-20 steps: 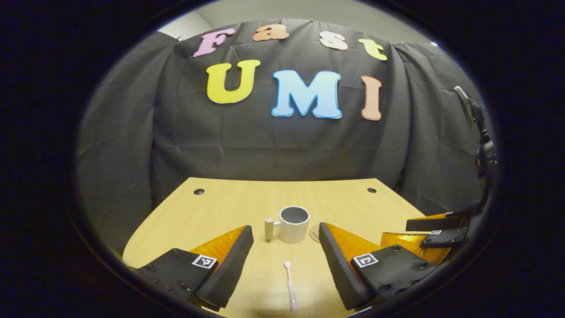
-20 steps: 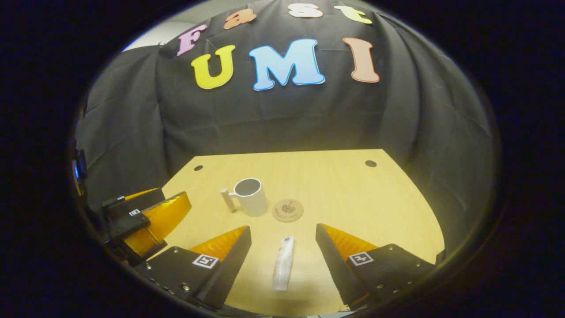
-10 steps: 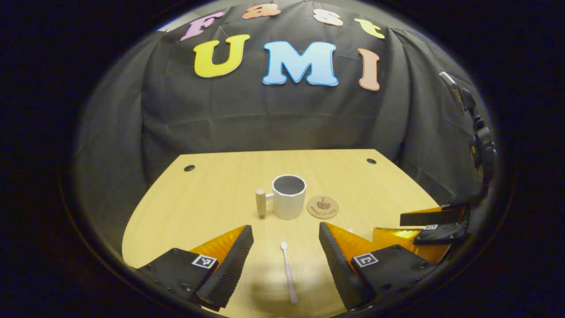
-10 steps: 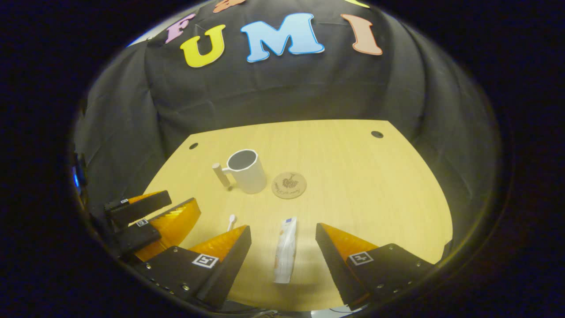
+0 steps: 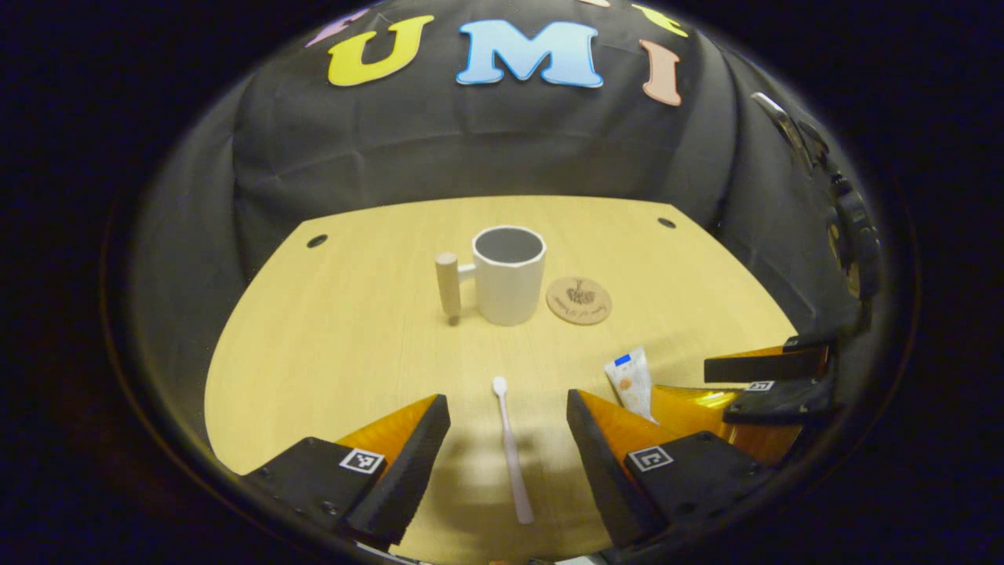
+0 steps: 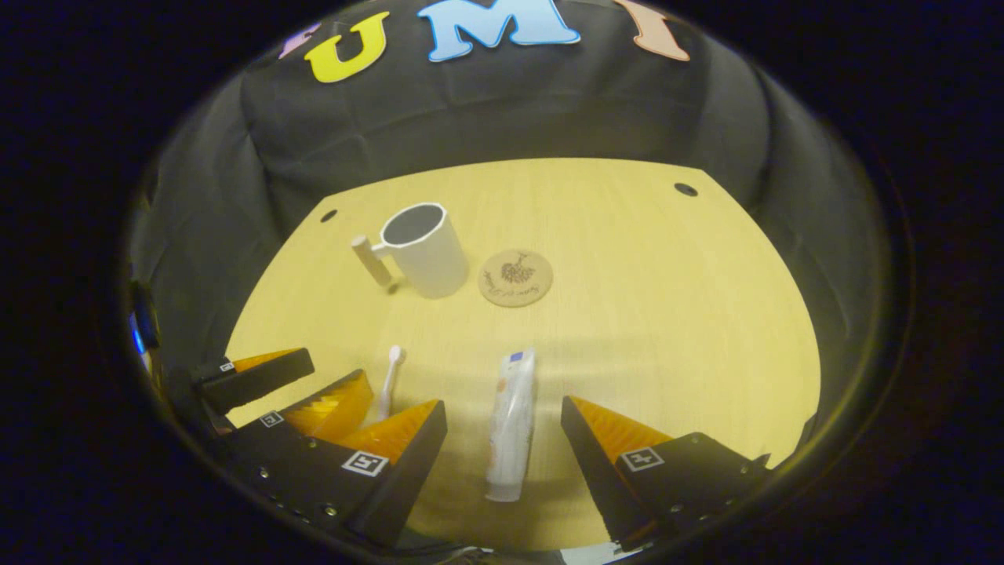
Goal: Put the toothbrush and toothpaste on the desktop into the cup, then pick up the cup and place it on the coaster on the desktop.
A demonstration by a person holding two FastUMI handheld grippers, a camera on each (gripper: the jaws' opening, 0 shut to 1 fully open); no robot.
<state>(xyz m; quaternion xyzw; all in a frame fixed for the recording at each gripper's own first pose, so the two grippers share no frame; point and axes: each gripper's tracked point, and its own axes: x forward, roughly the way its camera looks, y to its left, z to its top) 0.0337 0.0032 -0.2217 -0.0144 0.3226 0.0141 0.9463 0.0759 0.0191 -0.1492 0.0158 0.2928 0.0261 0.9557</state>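
Observation:
A white toothbrush (image 5: 511,451) lies on the wooden desktop (image 5: 345,329), between the open fingers of my left gripper (image 5: 508,428), which hovers above it. A white toothpaste tube (image 6: 510,424) lies between the open fingers of my right gripper (image 6: 503,431), also above it. The white cup (image 5: 508,275) with a wooden handle stands upright farther back, empty. A round cork coaster (image 5: 578,299) lies just right of it. In the left gripper view the tube (image 5: 630,382) and the right gripper (image 5: 753,384) sit at right. In the right gripper view the toothbrush (image 6: 388,383), cup (image 6: 423,249), coaster (image 6: 515,277) and left gripper (image 6: 306,388) show.
The desktop has a small round hole near each back corner (image 5: 317,240) (image 5: 666,223). Black cloth hangs behind and around the desk. A dark device on a stand (image 5: 851,235) shows at the right edge of the left gripper view.
Both grippers have tilted downward and moved forward over the desk. The toothbrush and the toothpaste tube now lie farther in between the fingers. No object has moved.

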